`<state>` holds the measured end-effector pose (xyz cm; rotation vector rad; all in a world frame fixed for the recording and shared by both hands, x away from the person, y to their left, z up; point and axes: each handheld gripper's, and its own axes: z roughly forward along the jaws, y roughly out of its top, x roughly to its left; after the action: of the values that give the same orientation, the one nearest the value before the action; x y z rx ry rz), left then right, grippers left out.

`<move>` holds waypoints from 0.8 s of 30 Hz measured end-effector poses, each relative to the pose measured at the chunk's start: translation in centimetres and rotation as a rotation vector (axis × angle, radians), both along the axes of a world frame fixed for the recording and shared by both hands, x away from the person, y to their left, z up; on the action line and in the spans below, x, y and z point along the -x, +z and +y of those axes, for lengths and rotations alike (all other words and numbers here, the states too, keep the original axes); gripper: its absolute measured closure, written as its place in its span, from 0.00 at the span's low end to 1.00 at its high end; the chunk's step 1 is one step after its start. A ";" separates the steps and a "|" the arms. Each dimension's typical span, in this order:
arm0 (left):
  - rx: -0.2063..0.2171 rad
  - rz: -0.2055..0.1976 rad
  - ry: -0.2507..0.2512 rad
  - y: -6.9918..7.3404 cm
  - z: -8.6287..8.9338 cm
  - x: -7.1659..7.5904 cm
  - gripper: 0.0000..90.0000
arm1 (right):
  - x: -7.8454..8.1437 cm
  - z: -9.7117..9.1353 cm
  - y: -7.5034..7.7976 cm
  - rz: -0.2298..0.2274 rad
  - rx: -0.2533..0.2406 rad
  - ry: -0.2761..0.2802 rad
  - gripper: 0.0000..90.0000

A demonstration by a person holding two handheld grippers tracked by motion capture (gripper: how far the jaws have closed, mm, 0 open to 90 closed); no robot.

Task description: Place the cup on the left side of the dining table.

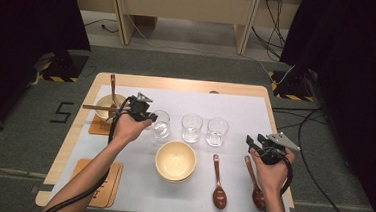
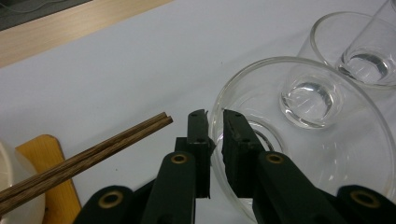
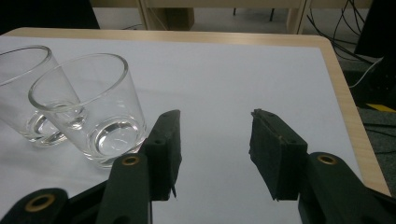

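Glass rim of the clear tumbler (image 2: 299, 140) pinched in my left gripper (image 2: 215, 135), so I'll lift it straight, well clear of the neighbouring glass (image 2: 359, 51), right gripper (image 3: 215, 154) idling open-jawed.

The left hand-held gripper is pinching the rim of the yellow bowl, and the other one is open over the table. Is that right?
Not quite. The left hand-held gripper is pinching the rim of a clear glass, not the yellow bowl, as the left gripper view shows. The right hand-held gripper is indeed open over the table.

The glass (image 2: 299, 154) was clear and glossy, the chopsticks (image 2: 88, 156) grained wood, the bench (image 1: 236, 102) cover matt white
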<state>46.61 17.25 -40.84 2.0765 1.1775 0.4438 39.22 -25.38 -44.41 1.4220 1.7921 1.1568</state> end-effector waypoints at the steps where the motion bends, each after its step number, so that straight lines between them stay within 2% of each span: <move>1: -0.003 -0.001 -0.001 0.1 0.1 0.1 0.90 | 0.0 0.0 0.0 0.002 -0.004 -0.002 0.59; 11: -0.002 -0.014 -0.007 0.8 0.7 1.0 0.90 | 0.0 0.1 0.0 0.006 0.000 0.003 0.59; 24: 0.004 -0.015 -0.007 1.1 1.8 2.0 0.90 | 0.0 0.1 0.0 0.003 0.000 0.000 0.59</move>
<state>44.60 19.08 -39.77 2.0696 1.1616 0.4530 39.21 -25.32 -44.41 1.4251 1.7937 1.1553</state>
